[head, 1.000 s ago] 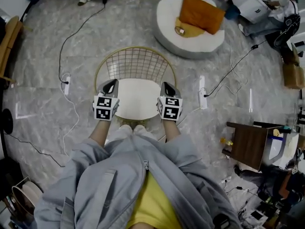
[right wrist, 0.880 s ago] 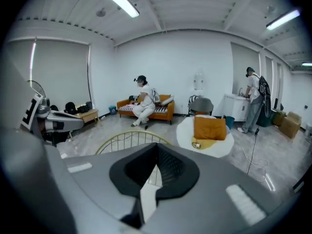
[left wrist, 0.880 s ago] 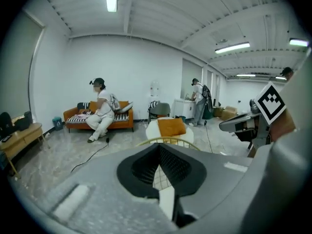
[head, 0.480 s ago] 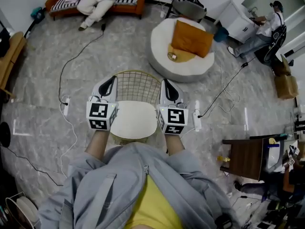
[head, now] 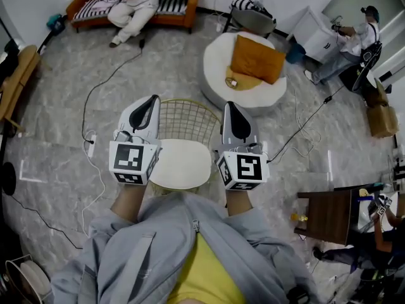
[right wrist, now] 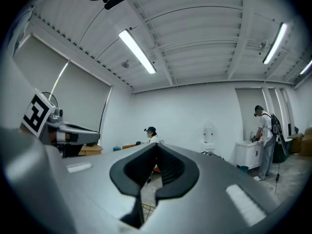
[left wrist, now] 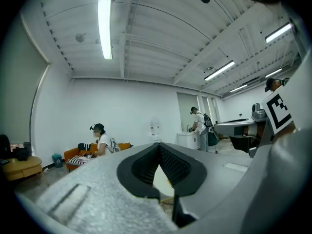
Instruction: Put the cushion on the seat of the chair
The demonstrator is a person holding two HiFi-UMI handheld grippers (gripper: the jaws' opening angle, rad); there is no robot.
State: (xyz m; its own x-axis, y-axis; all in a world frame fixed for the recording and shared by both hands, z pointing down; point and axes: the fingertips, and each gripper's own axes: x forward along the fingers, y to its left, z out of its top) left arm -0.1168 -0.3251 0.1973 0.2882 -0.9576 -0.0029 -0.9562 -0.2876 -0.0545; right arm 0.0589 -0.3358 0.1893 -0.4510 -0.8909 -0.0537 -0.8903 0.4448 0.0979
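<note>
With fingers clenched on nothing, the left gripper (head: 152, 101) and right gripper (head: 230, 106) flank the wire chair (head: 187, 120), whose seat already carries the round white cushion (head: 182, 164), so the task looks done; an orange pillow (head: 256, 59) lies beyond.

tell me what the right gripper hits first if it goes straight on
Nothing near: the right gripper points level, seemingly above the wire chair and white pouf. The way looks free, probably up to the orange sofa.
</note>
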